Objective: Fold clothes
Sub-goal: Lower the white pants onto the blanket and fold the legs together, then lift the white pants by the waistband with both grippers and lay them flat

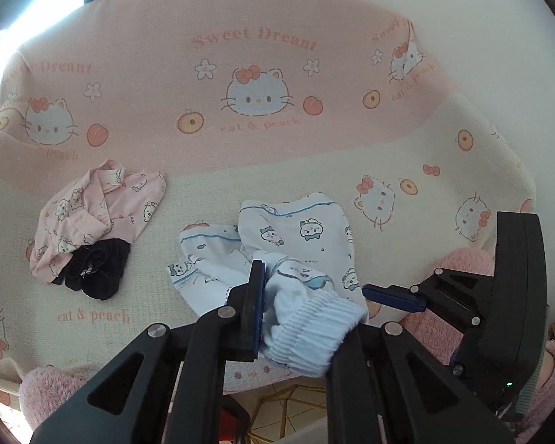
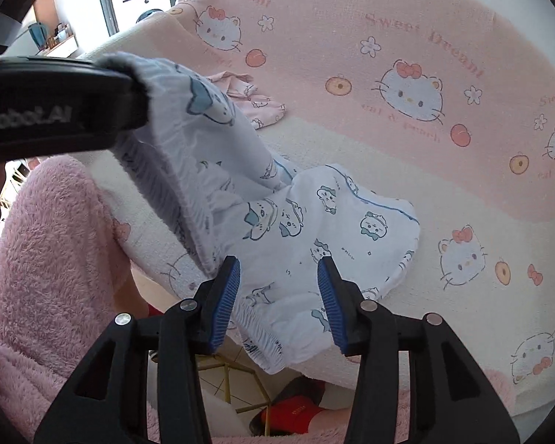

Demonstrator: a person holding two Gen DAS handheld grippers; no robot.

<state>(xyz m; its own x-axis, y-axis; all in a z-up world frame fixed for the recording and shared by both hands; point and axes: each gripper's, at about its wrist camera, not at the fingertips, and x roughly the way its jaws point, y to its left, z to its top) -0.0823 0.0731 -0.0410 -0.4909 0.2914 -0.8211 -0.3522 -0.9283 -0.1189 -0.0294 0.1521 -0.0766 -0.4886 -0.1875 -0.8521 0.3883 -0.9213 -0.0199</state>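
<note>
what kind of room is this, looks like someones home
Most likely a home living room: a sofa under a pink cat-print cover, loose pyjamas such as the pink top lying on it, and a tiled floor with a red slipper below.

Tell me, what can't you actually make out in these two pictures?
- Dark clothing, left wrist view: too crumpled to name; the pink pyjama top covers part of it.
- Blue pyjama garment: bunched, so its whole shape is hidden in both views.
- Red thing on the floor, right wrist view: partly behind the right gripper.
- Room beyond the sofa cover, left wrist view: washed out by glare.
</note>
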